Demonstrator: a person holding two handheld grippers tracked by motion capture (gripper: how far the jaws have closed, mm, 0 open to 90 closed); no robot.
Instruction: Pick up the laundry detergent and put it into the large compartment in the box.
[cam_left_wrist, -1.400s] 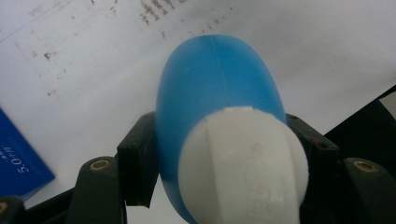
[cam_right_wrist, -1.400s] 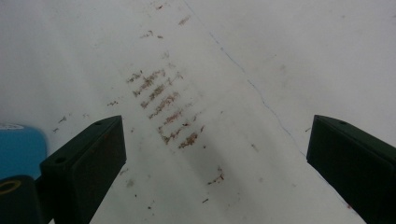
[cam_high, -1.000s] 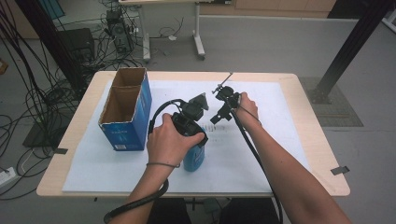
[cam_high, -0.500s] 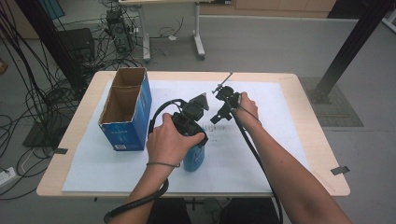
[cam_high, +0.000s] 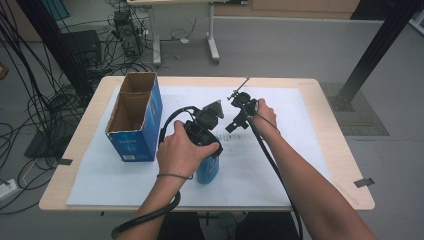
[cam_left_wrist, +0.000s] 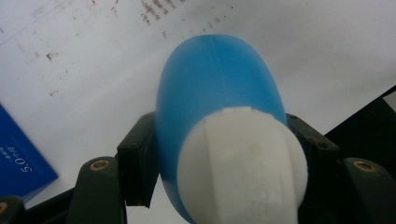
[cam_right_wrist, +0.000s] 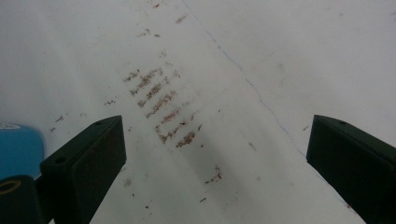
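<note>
Change since earlier frame: nothing has moved; both hands, the bottle and the box sit as they did 1 second ago.
Bottle: a blue plastic bottle (cam_left_wrist: 219, 88) with a white cap (cam_left_wrist: 243, 163) stands upright on the white sheet near the front middle of the surface (cam_high: 325, 100), directly under the left hand (cam_high: 182, 152).
Left tongs (cam_left_wrist: 224, 154): closed on the bottle, 1 pad on each side of the upper body just below the cap.
Handling, judged: smooth, rounded plastic, probably light and slightly yielding, so it may slip or twist in the pads if squeezed weakly; contents cannot be told.
Grip point, judged: the 2 flatter flanks below the cap, as taken now; the cap itself is free for a second tool.
Right tongs (cam_right_wrist: 215, 154): open wide with nothing between the pads, held above the scuffed sheet just beyond the bottle, which shows at the left edge of the right gripper view.
Cardboard box (cam_high: 135, 117): blue-sided, open on top, 2 compartments, apparently empty, standing to the left of the bottle and apart from it.
</note>
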